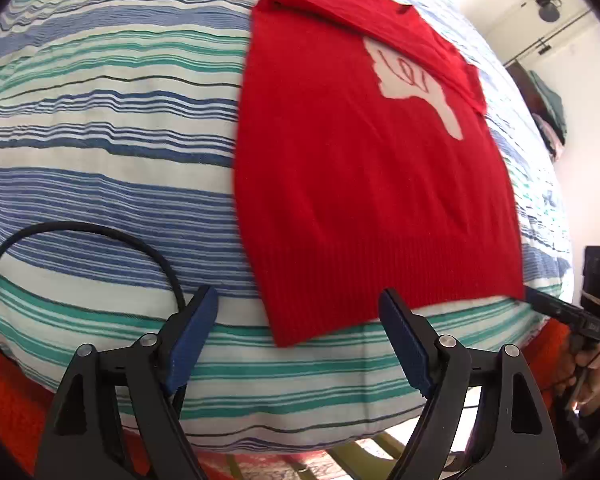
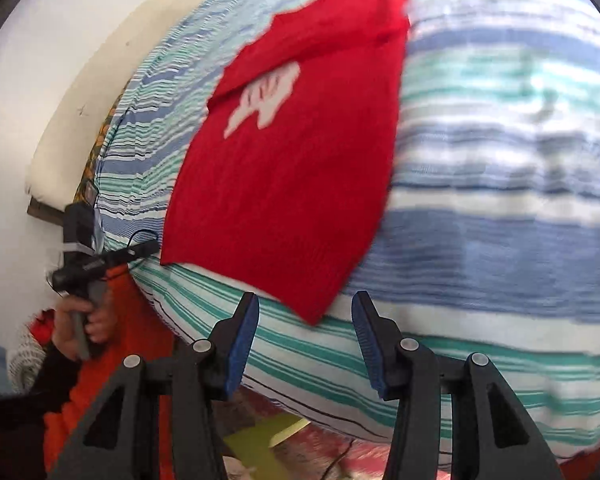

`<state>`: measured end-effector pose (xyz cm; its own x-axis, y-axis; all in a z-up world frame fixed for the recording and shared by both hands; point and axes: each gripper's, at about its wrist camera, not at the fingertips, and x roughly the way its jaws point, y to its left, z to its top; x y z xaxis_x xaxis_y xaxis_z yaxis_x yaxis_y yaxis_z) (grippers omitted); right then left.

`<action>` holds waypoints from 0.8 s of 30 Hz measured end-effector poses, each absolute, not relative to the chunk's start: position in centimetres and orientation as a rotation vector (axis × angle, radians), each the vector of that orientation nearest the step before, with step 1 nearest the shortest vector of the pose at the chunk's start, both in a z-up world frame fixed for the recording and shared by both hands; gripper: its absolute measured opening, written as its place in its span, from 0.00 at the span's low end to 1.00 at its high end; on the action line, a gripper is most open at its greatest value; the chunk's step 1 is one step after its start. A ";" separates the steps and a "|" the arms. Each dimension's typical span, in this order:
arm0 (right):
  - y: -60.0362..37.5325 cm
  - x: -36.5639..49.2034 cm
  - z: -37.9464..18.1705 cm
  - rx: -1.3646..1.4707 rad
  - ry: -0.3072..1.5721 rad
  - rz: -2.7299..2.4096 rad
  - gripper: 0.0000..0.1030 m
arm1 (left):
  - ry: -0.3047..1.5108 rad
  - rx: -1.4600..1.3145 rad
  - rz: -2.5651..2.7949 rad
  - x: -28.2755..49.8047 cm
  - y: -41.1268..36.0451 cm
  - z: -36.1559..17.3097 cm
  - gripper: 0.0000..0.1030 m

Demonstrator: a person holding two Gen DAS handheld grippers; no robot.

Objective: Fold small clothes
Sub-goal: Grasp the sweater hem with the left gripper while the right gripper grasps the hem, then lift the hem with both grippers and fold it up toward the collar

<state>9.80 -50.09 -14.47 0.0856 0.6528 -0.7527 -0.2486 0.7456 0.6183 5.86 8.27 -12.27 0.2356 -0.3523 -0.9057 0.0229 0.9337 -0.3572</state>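
A small red knit sweater (image 1: 360,184) with a white motif (image 1: 416,84) lies flat on a striped bedsheet (image 1: 100,140), its sleeves folded over the body at the far end. My left gripper (image 1: 298,300) is open and empty, just short of the sweater's ribbed hem at its near left corner. My right gripper (image 2: 305,304) is open and empty, just short of the hem's near right corner (image 2: 314,312). The sweater also shows in the right wrist view (image 2: 292,168). The right gripper shows at the left view's right edge (image 1: 556,308), the left one in the right view (image 2: 140,250).
The striped sheet (image 2: 500,200) covers a bed whose near edge runs under both grippers. A black cable (image 1: 80,228) loops on the sheet at the left. An orange cloth (image 2: 116,340) hangs below the bed edge. A cream headboard (image 2: 100,80) and white wall stand at the bed's side.
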 end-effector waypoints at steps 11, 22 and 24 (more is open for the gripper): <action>-50.5 10.7 -16.2 0.502 1.326 0.640 0.04 | 1.371 -0.518 -0.369 5.8 10.0 -13.0 0.06; -52.4 15.8 -9.7 0.632 1.051 0.606 0.04 | 1.082 -0.684 -0.456 14.3 10.3 -4.0 0.06; -52.3 18.5 -8.8 0.643 1.003 0.580 0.04 | 1.043 -0.668 -0.444 18.0 9.8 -3.1 0.06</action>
<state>18.50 -52.26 -8.81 0.4213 0.7028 -0.5732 -0.1466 0.6765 0.7217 18.01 9.80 -3.10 0.4451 -0.6276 -0.6387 0.0261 0.7221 -0.6913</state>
